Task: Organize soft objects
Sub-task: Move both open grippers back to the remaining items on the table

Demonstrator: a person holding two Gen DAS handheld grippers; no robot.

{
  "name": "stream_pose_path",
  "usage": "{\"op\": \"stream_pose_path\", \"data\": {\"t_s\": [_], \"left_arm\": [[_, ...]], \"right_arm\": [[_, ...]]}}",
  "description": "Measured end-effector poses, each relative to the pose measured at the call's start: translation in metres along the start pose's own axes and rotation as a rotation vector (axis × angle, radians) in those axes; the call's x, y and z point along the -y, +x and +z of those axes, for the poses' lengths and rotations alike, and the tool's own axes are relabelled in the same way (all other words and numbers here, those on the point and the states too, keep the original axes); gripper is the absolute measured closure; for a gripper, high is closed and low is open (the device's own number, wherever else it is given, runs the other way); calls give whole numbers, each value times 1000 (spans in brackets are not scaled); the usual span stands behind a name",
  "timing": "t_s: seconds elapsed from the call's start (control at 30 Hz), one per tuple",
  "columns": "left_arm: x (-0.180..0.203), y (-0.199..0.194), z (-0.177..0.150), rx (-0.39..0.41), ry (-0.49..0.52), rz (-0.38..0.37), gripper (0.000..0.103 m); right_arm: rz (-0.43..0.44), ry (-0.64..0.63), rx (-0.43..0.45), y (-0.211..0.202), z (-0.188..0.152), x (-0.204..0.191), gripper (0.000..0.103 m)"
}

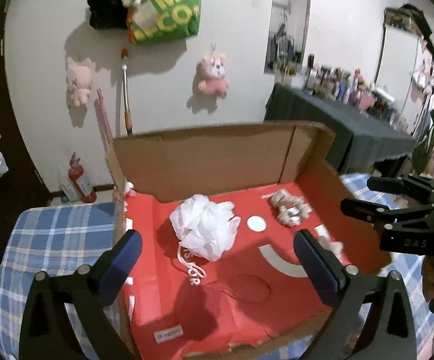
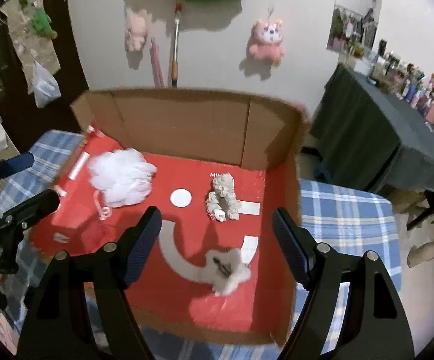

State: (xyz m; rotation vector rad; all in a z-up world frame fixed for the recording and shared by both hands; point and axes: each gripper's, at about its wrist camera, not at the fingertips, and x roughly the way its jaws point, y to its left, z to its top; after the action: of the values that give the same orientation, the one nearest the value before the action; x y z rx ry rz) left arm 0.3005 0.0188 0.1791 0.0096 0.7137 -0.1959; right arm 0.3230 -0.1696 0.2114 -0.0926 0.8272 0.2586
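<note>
A cardboard box point(image 1: 217, 159) point(image 2: 186, 123) with a red floor sits on a blue plaid cloth. In it lie a white mesh bath pouf point(image 1: 204, 225) point(image 2: 120, 180), a grey knotted soft toy point(image 1: 289, 210) point(image 2: 223, 198) and a small white fluffy toy point(image 2: 229, 270) point(image 1: 331, 244). My left gripper point(image 1: 217, 261) is open and empty above the box's near left, the pouf just beyond its fingertips. My right gripper point(image 2: 217, 240) is open and empty above the fluffy toy. Each gripper also shows at the edge of the other's view, the left point(image 2: 21, 186) and the right point(image 1: 382, 201).
The plaid cloth point(image 1: 54, 240) point(image 2: 346, 219) covers the surface around the box. Pink plush toys point(image 1: 213, 75) and a green bag point(image 1: 168, 6) hang on the wall behind. A dark-draped table point(image 1: 337, 120) with bottles stands at the right. A red fire extinguisher point(image 1: 80, 183) stands on the floor.
</note>
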Motion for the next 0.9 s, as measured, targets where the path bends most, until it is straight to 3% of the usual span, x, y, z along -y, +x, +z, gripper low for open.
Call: {"op": "stream_pose_path", "data": {"t_s": [0.27, 0.4, 0.5, 0.63, 0.9], "left_arm": [[9, -86, -21, 107, -19, -1, 0], [15, -127, -40, 173, -23, 0, 0], [22, -158, -59, 236, -12, 16, 0], [29, -190, -88, 307, -3, 25, 0], [49, -241, -148, 436, 22, 13, 0]], "right_arm": [[54, -11, 171, -101, -26, -13, 22], [42, -43, 269, -149, -52, -23, 21], [24, -56, 337, -180, -76, -32, 15], [6, -125, 401, -210, -112, -47, 14], [18, -101, 502, -241, -183, -62, 12]]}}
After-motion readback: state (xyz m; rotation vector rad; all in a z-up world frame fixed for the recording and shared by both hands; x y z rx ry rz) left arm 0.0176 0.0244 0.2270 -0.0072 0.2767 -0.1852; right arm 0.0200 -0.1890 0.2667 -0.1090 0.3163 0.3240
